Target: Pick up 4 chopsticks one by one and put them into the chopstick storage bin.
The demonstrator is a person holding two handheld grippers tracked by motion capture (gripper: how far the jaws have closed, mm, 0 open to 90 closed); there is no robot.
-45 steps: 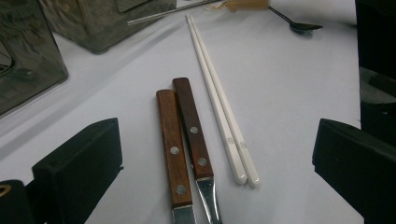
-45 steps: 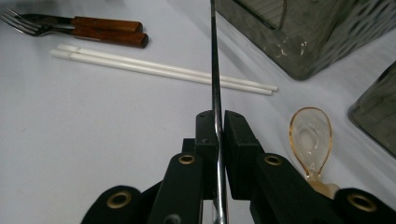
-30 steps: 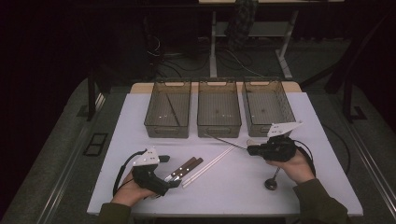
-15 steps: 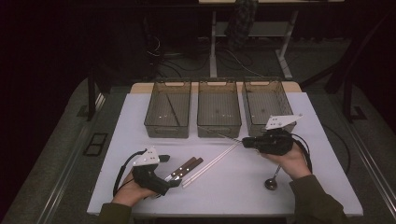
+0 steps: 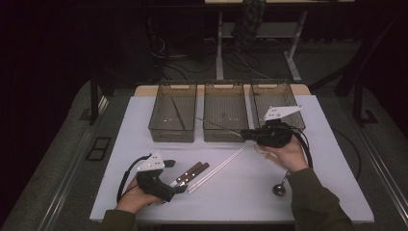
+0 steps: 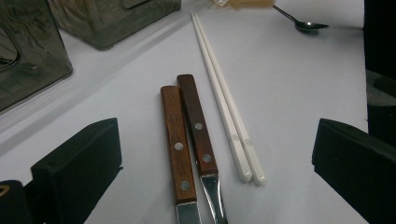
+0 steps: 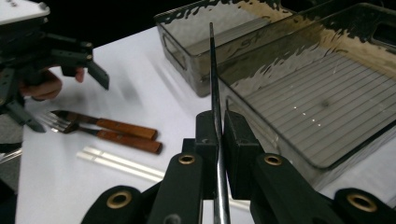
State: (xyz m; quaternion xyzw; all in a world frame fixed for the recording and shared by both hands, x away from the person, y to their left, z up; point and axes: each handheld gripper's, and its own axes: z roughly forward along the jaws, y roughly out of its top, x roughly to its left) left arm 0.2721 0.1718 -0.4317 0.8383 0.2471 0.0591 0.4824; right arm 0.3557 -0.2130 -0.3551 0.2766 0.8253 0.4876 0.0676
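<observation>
You have a white tabletop (image 5: pixel 125 144) in front of you, with three smoky transparent bins (image 5: pixel 225 118) lined up side by side along its far edge. The left bin (image 5: pixel 173 118) holds a thin dark stick lying lengthwise. Near you, two wooden-handled utensils (image 6: pixel 187 135) lie parallel and touching, and a pair of white chopsticks (image 6: pixel 224 98) rests just beside them. A metal spoon (image 5: pixel 280 186) sits toward the right front of the tabletop. Beyond it, cables trail across the dark floor (image 5: pixel 337 57).
</observation>
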